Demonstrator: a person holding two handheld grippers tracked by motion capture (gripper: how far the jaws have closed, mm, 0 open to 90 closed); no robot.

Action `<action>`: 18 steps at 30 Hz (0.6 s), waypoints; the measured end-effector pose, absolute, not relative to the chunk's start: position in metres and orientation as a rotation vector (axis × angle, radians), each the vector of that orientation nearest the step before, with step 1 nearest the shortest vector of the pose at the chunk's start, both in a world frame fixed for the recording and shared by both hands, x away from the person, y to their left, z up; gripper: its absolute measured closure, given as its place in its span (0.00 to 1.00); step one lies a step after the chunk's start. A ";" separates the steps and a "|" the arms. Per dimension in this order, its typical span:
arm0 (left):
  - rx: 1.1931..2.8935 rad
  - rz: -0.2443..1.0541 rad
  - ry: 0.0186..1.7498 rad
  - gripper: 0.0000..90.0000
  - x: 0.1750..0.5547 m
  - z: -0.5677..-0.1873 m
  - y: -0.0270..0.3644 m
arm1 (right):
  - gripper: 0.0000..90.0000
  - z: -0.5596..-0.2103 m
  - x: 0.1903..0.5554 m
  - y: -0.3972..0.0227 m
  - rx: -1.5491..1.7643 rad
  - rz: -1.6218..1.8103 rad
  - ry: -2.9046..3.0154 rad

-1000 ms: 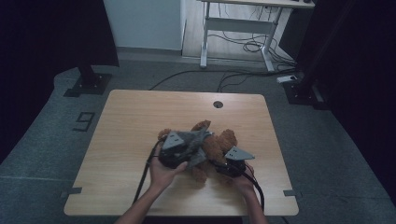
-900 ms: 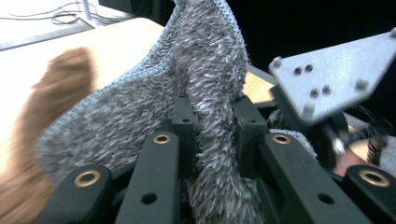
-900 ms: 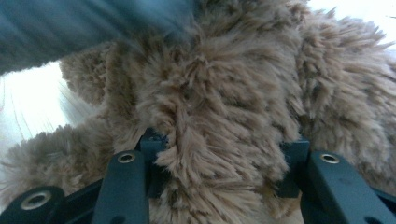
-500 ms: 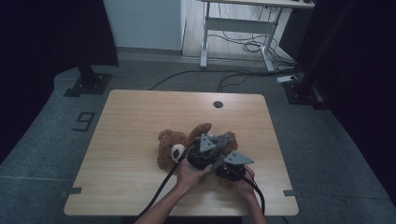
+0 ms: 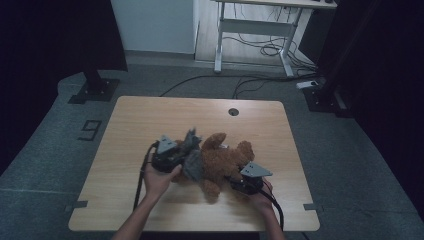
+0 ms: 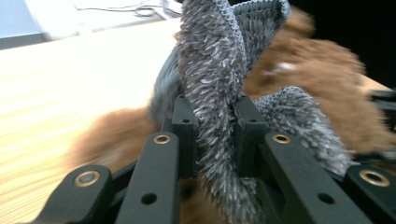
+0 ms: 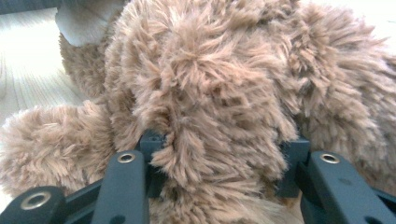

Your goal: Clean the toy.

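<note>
A brown teddy bear lies on the wooden table, toward its front middle. A grey fuzzy cloth hangs at the bear's left side. My left gripper is shut on that grey cloth; the black pads pinch a twisted fold of it, with the bear's brown fur behind. My right gripper is at the bear's lower right, and its jaws are shut on a thick bulge of the bear. A pale tag shows near the bear's top left.
Bare tabletop lies to the left and at the back, with a round cable hole near the far edge. Beyond the table stand a desk frame with loose cables and dark stands on the grey floor.
The left gripper swung right over the bear half a second ago and has now come back to the left, with the grey cloth drawn out at the bear's left. The right gripper stayed put.
</note>
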State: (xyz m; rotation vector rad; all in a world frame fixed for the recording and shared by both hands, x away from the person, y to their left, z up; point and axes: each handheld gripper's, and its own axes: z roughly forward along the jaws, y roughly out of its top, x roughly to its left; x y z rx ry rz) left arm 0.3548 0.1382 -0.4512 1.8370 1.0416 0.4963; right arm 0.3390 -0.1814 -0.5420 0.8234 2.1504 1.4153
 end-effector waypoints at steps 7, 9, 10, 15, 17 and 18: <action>1.843 0.464 1.170 0.83 0.355 -0.469 0.188 | 0.57 -0.543 0.340 -0.183 0.844 1.432 2.147; 1.824 0.454 1.161 0.84 0.354 -0.467 0.186 | 0.57 -0.543 0.340 -0.182 0.846 1.433 2.144; 1.816 0.452 1.144 0.84 0.352 -0.464 0.183 | 0.57 -0.543 0.340 -0.182 0.846 1.433 2.144; 1.818 0.451 1.001 0.84 0.343 -0.437 0.143 | 0.57 -0.543 0.340 -0.183 0.850 1.435 2.144; 1.848 0.421 0.911 0.84 0.339 -0.427 0.107 | 0.57 -0.543 0.340 -0.183 0.849 1.434 2.144; 1.848 0.421 0.911 0.84 0.339 -0.427 0.107 | 0.57 -0.543 0.340 -0.183 0.849 1.434 2.144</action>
